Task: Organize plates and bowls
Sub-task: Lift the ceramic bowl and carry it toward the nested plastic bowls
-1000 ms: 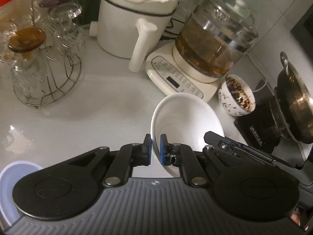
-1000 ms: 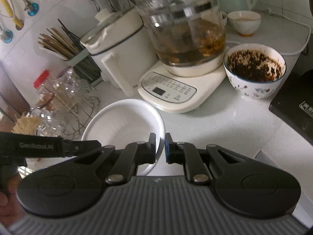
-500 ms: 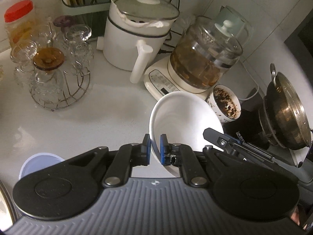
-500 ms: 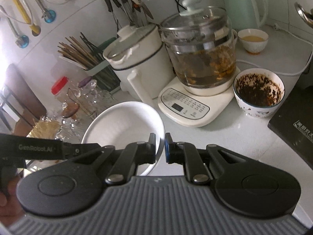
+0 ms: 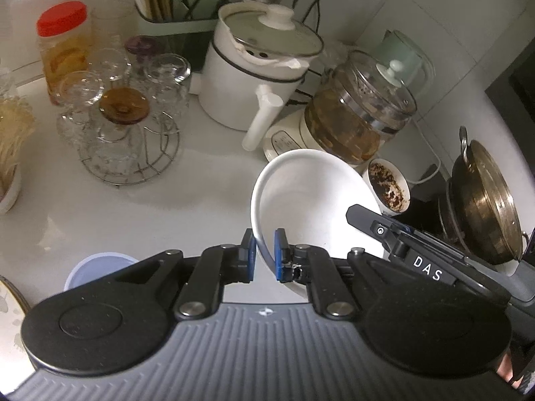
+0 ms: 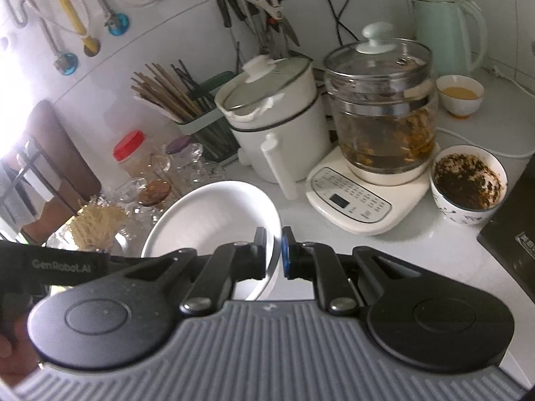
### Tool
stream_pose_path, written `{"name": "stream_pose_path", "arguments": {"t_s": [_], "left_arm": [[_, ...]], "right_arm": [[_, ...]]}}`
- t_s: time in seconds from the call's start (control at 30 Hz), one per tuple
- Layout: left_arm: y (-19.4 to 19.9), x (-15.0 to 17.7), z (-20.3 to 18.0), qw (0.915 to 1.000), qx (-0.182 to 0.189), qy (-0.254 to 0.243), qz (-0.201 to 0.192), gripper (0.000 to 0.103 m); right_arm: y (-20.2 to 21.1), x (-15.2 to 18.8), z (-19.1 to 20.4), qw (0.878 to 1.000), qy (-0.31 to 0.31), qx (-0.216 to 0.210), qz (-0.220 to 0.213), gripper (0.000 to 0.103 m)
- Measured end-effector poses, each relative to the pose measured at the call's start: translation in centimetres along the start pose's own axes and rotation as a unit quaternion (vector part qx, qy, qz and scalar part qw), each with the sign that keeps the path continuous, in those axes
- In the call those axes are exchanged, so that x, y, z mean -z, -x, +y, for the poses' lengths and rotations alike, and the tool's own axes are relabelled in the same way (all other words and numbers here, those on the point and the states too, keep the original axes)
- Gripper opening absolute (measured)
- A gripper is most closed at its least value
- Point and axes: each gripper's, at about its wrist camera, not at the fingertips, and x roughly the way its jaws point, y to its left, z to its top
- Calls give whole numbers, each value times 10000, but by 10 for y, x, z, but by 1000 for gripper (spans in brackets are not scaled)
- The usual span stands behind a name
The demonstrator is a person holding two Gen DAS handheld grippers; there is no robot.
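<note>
A: Where is the wide white ceramic bowl (image 5: pixel 314 200)?

B: Off the white stone desk (image 5: pixel 133 207), it seems, carried between both tools. The left tongs (image 5: pixel 264 254) are clamped on its near-left rim, one blue pad (image 5: pixel 280 255) inside and one outside. The right tongs (image 6: pixel 274 254) are clamped on the opposite rim.

A: Why two grips?

B: I'd judge a broad, smooth bowl pinched at one edge would swing; opposite holds steady it. It sits tilted in the left view, its mouth turned toward the right.

A: And the clutter behind?

B: A white electric pot with a glass lid (image 5: pixel 257 77), a glass kettle of brown brew on a cream base (image 6: pixel 378 117), and a small patterned bowl crusted with dark residue (image 6: pixel 468 183) all stand beyond the carried bowl, so space to move it looks tight.

A: What can't you see?

B: The bowl's underside and the gap beneath it. A pale blue round thing (image 5: pixel 97 264) is half hidden by the tool, so I cannot name it. No stack or rack for it shows.
</note>
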Motion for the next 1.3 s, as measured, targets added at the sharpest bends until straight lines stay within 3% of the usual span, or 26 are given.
{"name": "stream_pose_path", "arguments": {"t_s": [0.47, 0.87, 1.3], "left_arm": [[48, 15, 48, 9979, -141, 474, -412, 11], [71, 49, 94, 9920, -384, 1135, -400, 11], [66, 70, 133, 9826, -722, 1688, -268, 11]], "right_arm": [[-5, 2, 53, 9981, 426, -430, 64, 12], [-23, 22, 88, 9935, 669, -714, 576, 12], [-56, 42, 116, 9842, 987, -834, 1215, 12]]}}
